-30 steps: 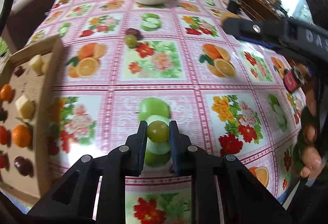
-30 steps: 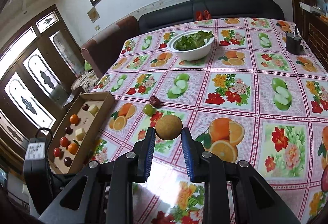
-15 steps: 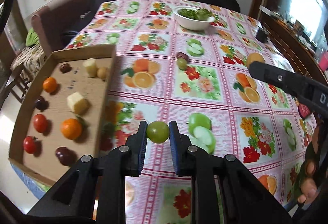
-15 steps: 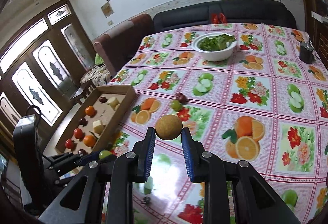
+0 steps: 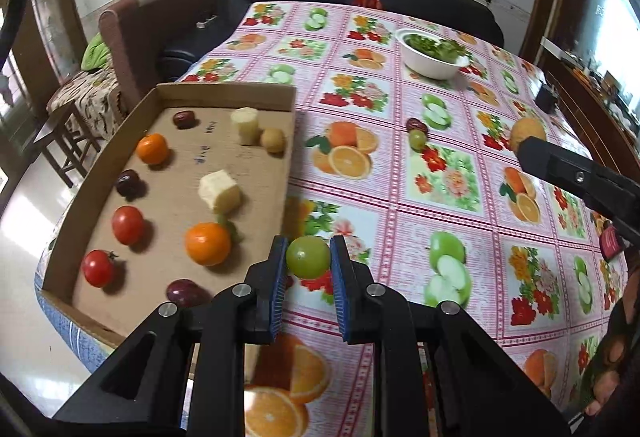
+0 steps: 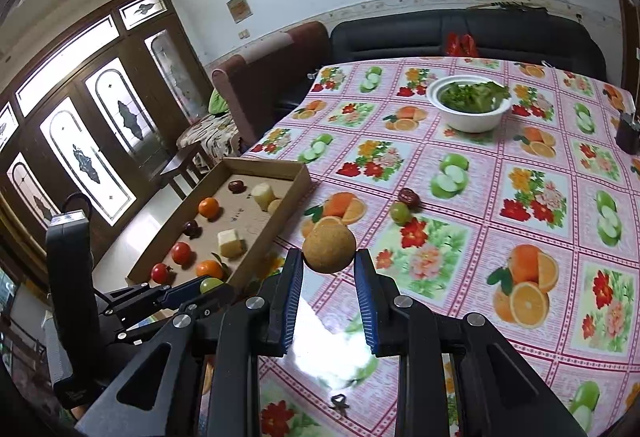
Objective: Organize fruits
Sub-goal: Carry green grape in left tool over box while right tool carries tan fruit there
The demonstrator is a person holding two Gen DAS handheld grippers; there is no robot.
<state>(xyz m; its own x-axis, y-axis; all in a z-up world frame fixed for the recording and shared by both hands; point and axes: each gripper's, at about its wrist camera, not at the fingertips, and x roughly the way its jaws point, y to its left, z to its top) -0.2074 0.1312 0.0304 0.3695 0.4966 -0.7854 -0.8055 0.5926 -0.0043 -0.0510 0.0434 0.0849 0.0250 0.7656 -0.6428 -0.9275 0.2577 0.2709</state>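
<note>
My left gripper [image 5: 308, 265] is shut on a green grape [image 5: 308, 257], held above the table just right of the cardboard tray [image 5: 224, 91]. The tray holds several fruits: oranges [image 5: 207, 243], tomatoes [image 5: 127, 224], dark plums and pale cubes. My right gripper [image 6: 328, 265] is shut on a round tan fruit [image 6: 329, 247], held above the table right of the tray [image 6: 296, 181]. In the left wrist view this fruit [image 5: 527, 131] shows at the right. A loose green grape [image 6: 399, 212] and a dark red date [image 6: 409, 196] lie mid-table.
A white bowl of greens [image 6: 470, 105] stands at the back of the flowered tablecloth. A dark small cup [image 6: 628, 131] is at the right edge. A sofa and an armchair [image 6: 260, 77] stand behind the table. A small key [image 6: 339, 403] lies near the front.
My left gripper has swung left with the grape, from mid-table to beside the tray. The right gripper has moved slightly left and nearer the tray with its tan fruit.
</note>
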